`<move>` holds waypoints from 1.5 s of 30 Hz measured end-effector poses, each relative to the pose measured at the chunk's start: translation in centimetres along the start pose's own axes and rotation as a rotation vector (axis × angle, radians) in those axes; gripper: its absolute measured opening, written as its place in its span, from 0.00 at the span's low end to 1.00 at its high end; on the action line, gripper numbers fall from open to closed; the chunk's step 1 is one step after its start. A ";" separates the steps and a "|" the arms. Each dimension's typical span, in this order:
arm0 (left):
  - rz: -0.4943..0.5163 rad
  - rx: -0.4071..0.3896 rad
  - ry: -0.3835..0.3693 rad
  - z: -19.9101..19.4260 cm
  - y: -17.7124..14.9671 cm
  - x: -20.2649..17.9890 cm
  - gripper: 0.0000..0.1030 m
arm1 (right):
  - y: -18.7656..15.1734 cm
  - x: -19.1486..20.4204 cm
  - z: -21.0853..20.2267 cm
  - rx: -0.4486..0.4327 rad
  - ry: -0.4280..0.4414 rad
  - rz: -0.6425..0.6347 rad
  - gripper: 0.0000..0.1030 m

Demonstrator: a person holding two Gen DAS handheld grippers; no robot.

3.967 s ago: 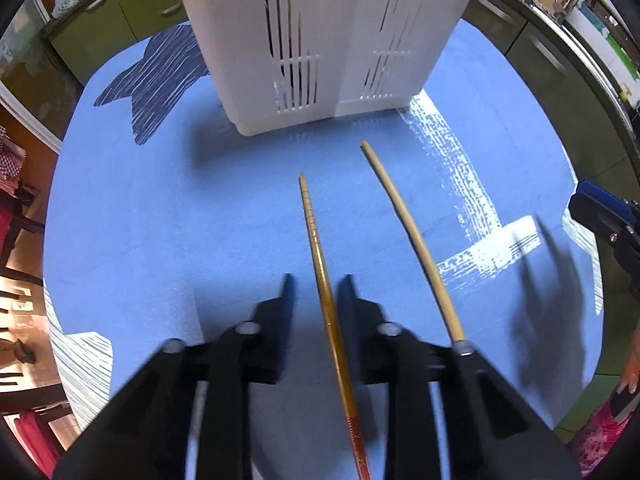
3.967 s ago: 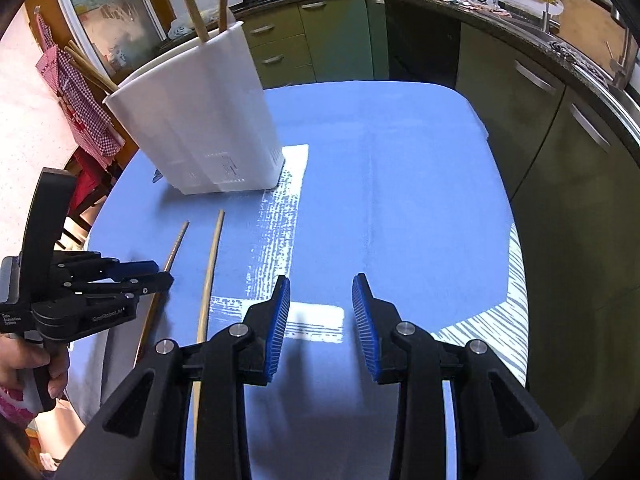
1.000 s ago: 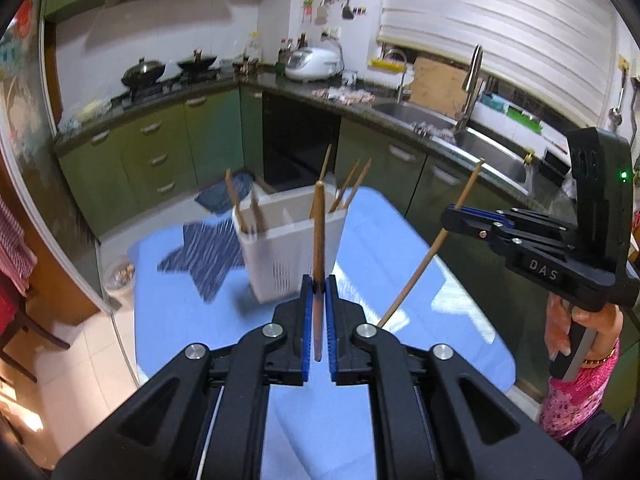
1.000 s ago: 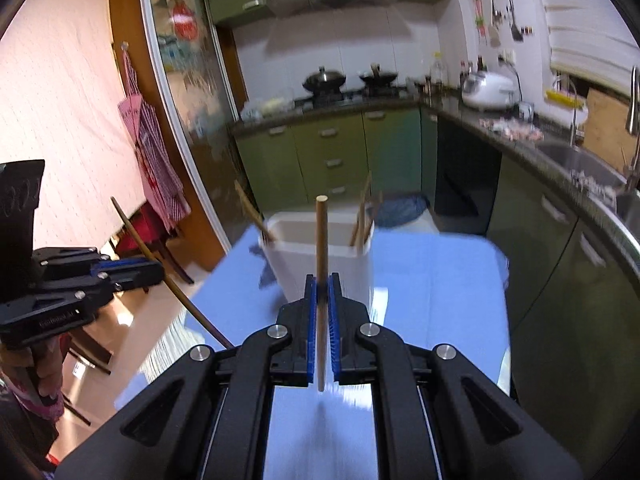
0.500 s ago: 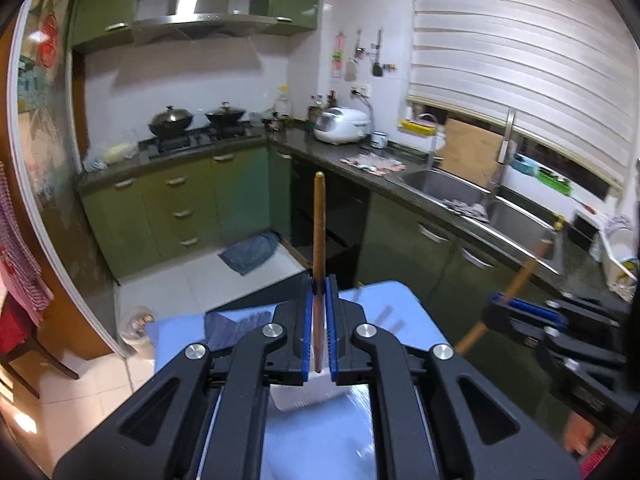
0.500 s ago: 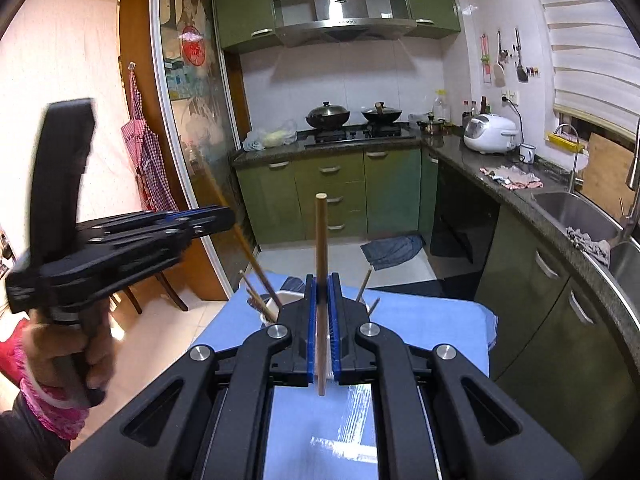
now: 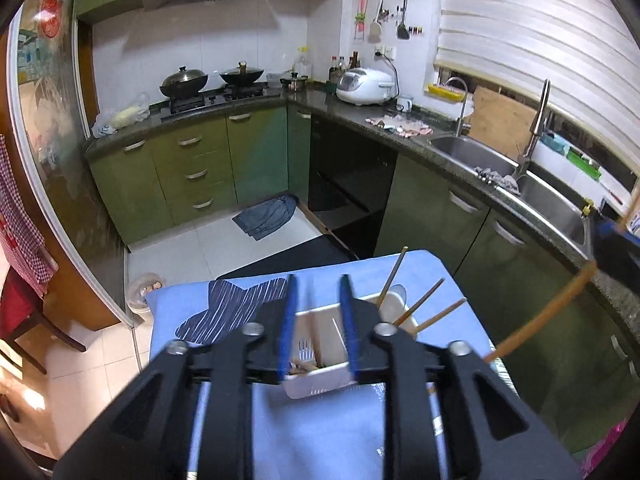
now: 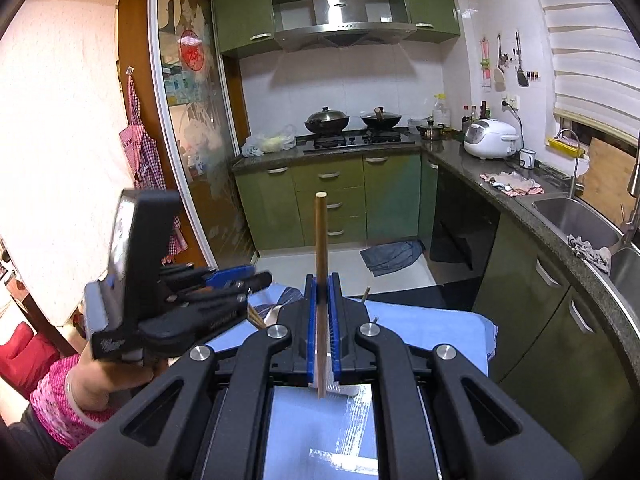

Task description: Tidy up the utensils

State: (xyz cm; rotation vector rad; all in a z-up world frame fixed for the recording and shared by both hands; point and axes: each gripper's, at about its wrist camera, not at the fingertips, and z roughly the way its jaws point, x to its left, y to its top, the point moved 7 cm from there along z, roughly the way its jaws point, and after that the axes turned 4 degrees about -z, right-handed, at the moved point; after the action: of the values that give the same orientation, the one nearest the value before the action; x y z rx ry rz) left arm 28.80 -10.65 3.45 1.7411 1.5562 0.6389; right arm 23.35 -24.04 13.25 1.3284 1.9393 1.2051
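My left gripper (image 7: 318, 320) hangs over the white utensil holder (image 7: 320, 384), and its jaws are opening. A blurred brown chopstick (image 7: 316, 344) stands down inside the holder, with neither pad touching it. Other chopsticks (image 7: 420, 300) lean out of the holder's right side. My right gripper (image 8: 322, 284) is shut on a pale wooden chopstick (image 8: 321, 240) that points upright. That same chopstick (image 7: 536, 320) slants in from the right in the left wrist view, below the right gripper (image 7: 612, 236). The left gripper (image 8: 256, 280) shows blurred at the left, held by a hand in a pink sleeve (image 8: 60, 400).
The holder stands on a table with a blue cloth (image 7: 180, 308). Green kitchen cabinets (image 7: 192, 176) and a counter with a sink (image 7: 472, 152) run behind and to the right. A cloth (image 7: 268, 216) lies on the tiled floor beyond the table.
The left jaws have parted and let go of the brown chopstick, which has dropped into the holder. The left gripper has moved over the holder. The right gripper still grips its chopstick.
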 end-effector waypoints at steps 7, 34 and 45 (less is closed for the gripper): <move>-0.005 -0.098 -0.031 -5.6 -0.8 0.7 0.45 | 3.7 -0.7 1.0 -0.047 -0.017 0.028 0.06; -0.012 -0.151 -0.011 -10.9 -12.8 4.1 0.93 | -5.0 -2.0 15.3 0.159 -0.082 0.054 0.29; -0.031 -0.149 -0.016 -10.4 -15.4 3.1 0.93 | -13.2 -0.5 1.7 -0.043 -0.132 0.028 0.92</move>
State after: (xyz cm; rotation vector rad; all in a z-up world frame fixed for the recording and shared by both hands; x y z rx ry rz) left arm 11.62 -5.28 -2.14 1.6045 1.4827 0.7055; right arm 18.64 -25.60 0.92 1.3814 1.7984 1.1358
